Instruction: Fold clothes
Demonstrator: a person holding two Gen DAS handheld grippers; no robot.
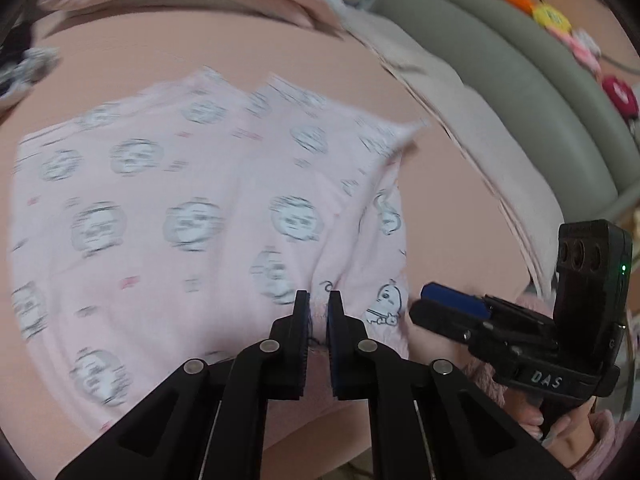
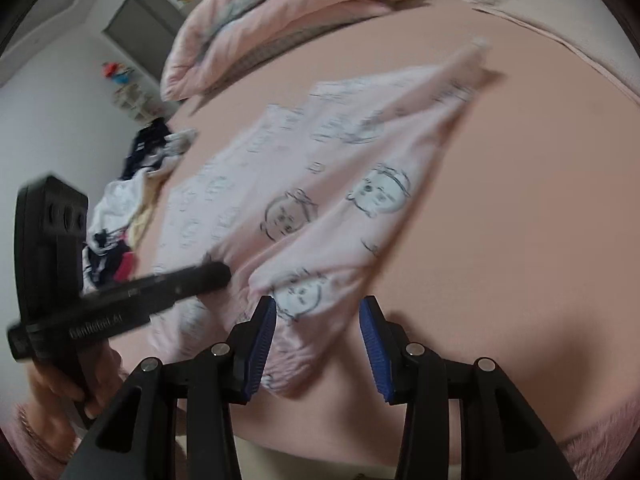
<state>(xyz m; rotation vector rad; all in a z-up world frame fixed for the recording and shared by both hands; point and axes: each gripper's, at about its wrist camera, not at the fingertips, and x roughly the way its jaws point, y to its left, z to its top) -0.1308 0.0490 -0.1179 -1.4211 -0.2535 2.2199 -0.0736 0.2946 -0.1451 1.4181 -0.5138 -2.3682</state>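
Pink printed garment [image 1: 208, 216] lying spread on the peach bed sheet [image 1: 240, 48], its near hem bunched toward the two tools; the step in hand appears to be taking hold of that near edge to begin a fold. The left gripper [image 1: 319, 312] has its jaws drawn nearly together with a ridge of the pink cloth between them, apparently clamped on the hem. The right gripper [image 2: 318, 320] stands with its blue-padded jaws well apart, a corner of the same garment [image 2: 320, 184] lying by its left finger but not pinched. The next move probably calls for the right tool to close on the hem beside the left one, so that both can lift and carry the edge across evenly. Surroundings: a pile of other clothes [image 2: 120, 216] sits at the far left of the sheet, a rolled quilt [image 2: 256, 28] lies along the far edge, and a grey padded headboard [image 1: 520, 80] borders the right. Neither seems to obstruct the fold; motion blur hides finer creases.
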